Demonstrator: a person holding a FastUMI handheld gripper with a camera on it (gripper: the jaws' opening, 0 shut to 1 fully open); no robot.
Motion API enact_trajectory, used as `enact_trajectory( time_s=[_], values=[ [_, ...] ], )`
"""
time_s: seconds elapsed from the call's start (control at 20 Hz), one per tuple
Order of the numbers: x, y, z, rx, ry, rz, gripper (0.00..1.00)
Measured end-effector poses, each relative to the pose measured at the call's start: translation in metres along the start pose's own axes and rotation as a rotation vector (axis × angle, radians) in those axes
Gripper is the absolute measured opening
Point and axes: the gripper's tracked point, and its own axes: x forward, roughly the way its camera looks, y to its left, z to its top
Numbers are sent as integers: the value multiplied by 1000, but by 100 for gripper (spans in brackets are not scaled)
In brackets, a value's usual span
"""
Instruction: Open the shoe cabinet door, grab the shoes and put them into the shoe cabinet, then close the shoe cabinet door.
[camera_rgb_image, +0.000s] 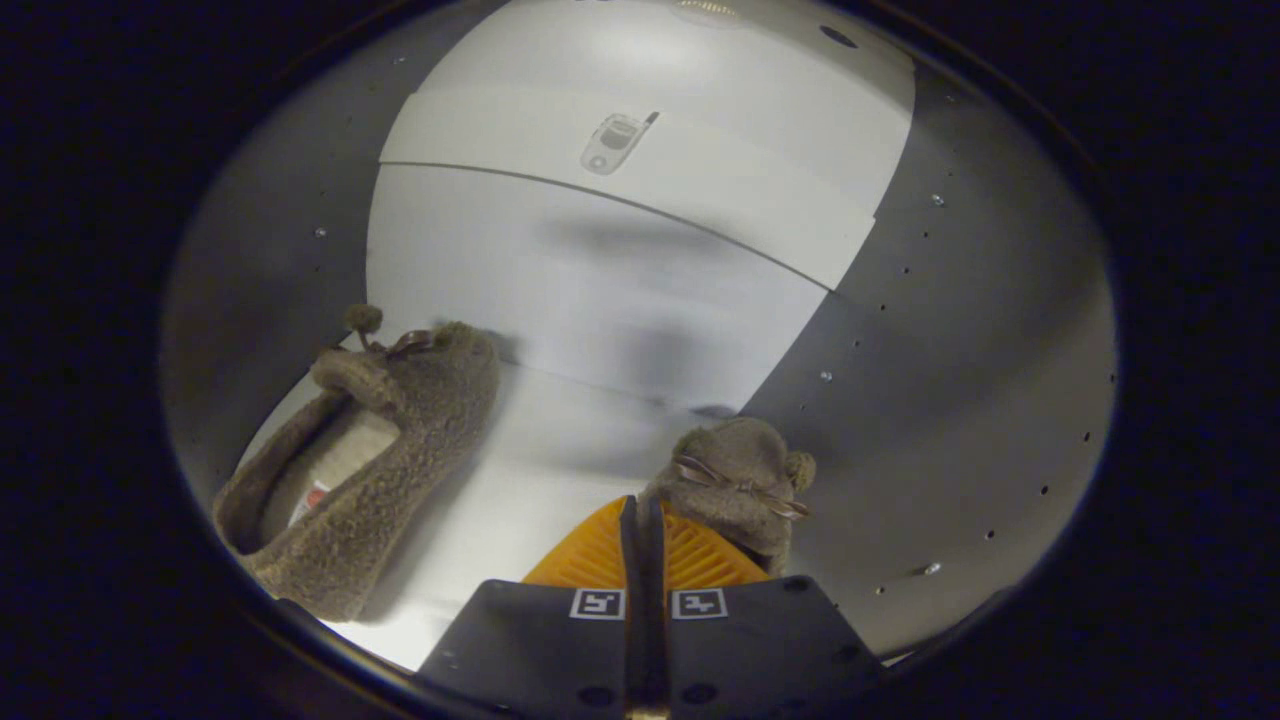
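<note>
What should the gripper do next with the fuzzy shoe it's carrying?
Probably set it down and let go. The gripper looks shut on the second shoe, already inside the cabinet, apart from the first shoe lying on the white shelf. How firm the grip is, I can't tell.

Both shoes are a rough, nubbly fleece-like cloth with a matt nap: the left shoe (370, 460) shows a smoother pale lining inside, and the right shoe (740, 480) carries a thin glossy bow. The cabinet's inner panels (600, 290) look smooth, white and faintly sheened, like laminate. The side wall (960, 380) is matt grey with small drilled holes. The tool (645, 530), its fingers closed together, has ribbed, plastic-looking pads.
</note>
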Motion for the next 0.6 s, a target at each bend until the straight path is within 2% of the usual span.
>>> enact_trajectory(
  time_s=[0.15,0.35,0.4,0.5,0.6],
  values=[
    [-6,-3,4,13,-11,-31,5],
    [-26,0,6,72,-23,-21,27],
    [-33,2,7,73,-33,-14,27],
    [-49,3,12,77,-76,-16,37],
    [-70,2,23,104,-133,-24,37]
  ],
)
